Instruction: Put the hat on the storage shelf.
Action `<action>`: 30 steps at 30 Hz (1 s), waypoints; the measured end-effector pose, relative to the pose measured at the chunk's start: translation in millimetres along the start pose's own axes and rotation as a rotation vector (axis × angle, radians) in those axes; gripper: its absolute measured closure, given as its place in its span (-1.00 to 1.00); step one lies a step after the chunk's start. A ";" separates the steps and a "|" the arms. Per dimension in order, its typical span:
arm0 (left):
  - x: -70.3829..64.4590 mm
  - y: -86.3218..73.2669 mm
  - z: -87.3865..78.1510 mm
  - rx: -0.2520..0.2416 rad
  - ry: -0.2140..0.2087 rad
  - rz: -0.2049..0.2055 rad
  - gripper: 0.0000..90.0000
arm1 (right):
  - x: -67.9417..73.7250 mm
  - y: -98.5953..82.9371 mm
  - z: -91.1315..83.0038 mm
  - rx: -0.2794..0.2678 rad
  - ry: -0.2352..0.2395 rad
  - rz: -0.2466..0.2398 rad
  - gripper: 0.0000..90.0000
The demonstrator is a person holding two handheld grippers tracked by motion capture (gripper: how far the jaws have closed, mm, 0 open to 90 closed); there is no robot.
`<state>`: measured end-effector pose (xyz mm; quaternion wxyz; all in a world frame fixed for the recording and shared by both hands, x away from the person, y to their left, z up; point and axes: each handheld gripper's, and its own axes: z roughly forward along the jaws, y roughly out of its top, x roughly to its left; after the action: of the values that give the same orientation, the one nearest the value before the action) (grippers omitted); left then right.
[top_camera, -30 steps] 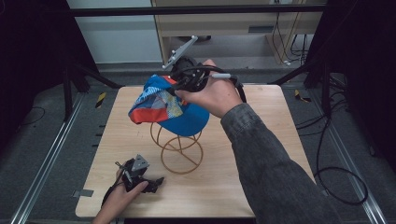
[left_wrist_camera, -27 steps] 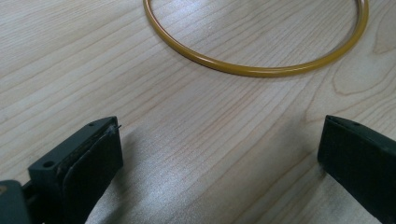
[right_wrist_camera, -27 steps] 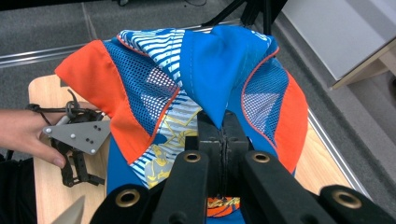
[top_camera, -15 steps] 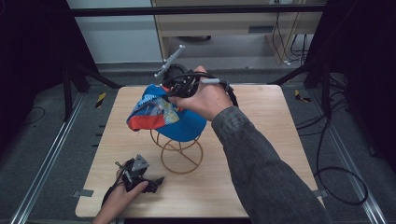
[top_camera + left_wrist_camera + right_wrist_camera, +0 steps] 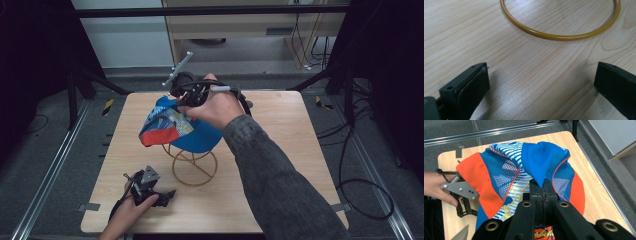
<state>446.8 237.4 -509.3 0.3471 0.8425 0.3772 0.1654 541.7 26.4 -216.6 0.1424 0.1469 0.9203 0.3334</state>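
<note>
- Work in hand, as judged: the cap (image 5: 177,127) is being handled at the wire stand (image 5: 194,162), either set on it or taken off it; the frames do not settle which.
- Right gripper (image 5: 187,95): jaws pressed together on a fold of the cap's blue cloth, seen plainly in the right gripper view, where the cloth (image 5: 541,157) rises out from between the closed jaws.
- Cap position: over the top of the stand, near the middle of the table (image 5: 280,150). Whether it bears on the wire or hangs just clear cannot be told.
- Cap lie: its long axis runs from the orange peak (image 5: 157,136), which droops toward the person's left, to the blue crown under the right hand (image 5: 217,107).
- Key relation: the pinch point sits at the far upper side of the cap, above and slightly beyond the stand's centre. The stand lies below the right gripper and toward the person.
- Left gripper (image 5: 150,190): resting on the table at the near left edge, jaws wide apart with nothing between them. The left gripper view shows the stand's base ring (image 5: 560,37) just ahead of it.
- Nearer hand: the right is at the cap; the left is well apart from it but near the stand's base, placed to steady it if needed.
</note>
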 end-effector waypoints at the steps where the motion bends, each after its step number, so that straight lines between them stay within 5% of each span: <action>1: 0.0 0.0 0.0 0.000 0.000 0.000 -1.00 | 0.0 -0.1 0.5 0.002 0.002 -0.001 0.99; 30: -0.2 -0.2 0.1 -0.002 -0.001 0.001 -1.00 | 1.2 -6.6 7.6 0.013 0.012 0.005 0.92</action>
<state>446.7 237.3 -509.5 0.3481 0.8425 0.3763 0.1655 542.2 26.3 -226.8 0.1352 0.1483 0.9229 0.3286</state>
